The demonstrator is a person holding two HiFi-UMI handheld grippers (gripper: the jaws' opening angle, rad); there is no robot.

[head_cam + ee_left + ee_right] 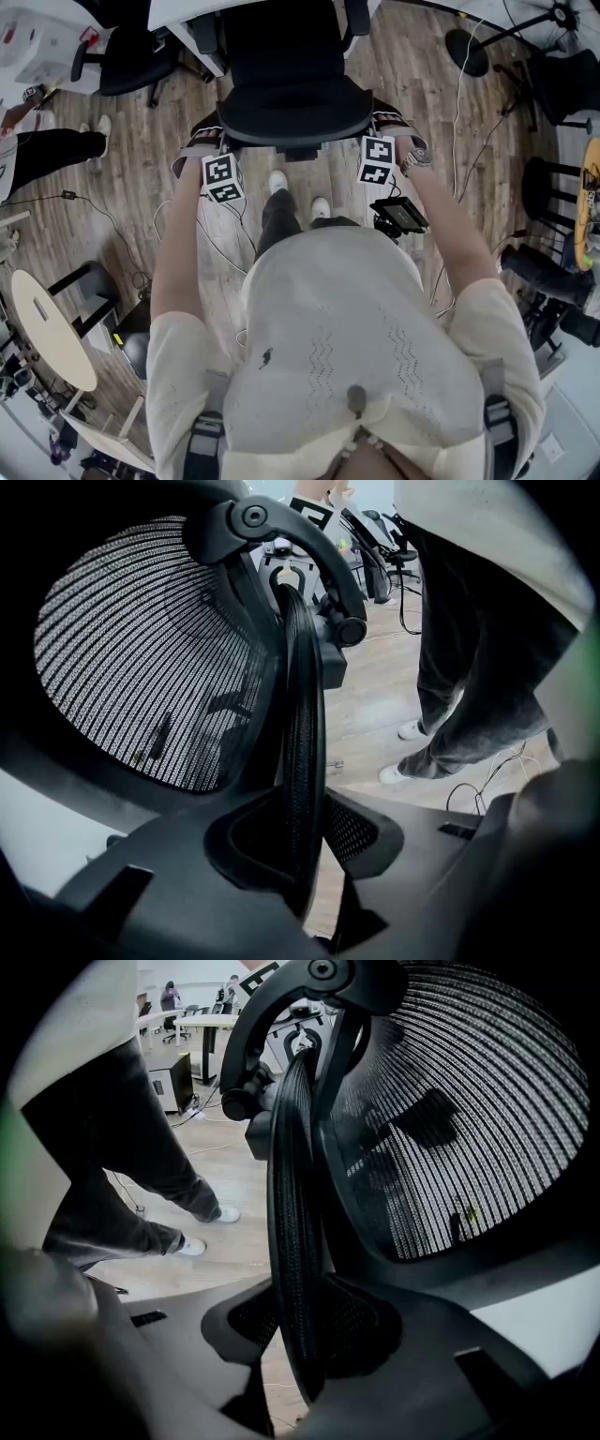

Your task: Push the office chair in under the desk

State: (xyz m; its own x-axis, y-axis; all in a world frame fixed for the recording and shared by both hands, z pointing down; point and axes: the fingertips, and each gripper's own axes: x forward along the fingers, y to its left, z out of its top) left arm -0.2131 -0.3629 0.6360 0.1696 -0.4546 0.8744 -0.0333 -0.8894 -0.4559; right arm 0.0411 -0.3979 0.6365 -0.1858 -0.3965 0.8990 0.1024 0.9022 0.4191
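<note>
Gripping the mesh backrest by its two side rims, the left tongs and the right tongs each stood closed partway, pads pressed on the rim of the office chair. The only print I could make out was the black-and-white square markers on their cubes. A small screen sat by the right one, too small to read.

From above, the chair faced the white desk, its seat at the desk's edge and the person's white shoes right behind it. Cables trailed over the wooden floor. A round pale table stood off to the left, with a second black chair beyond.

Only the right tongs' view showed the far desks and a computer tower.
</note>
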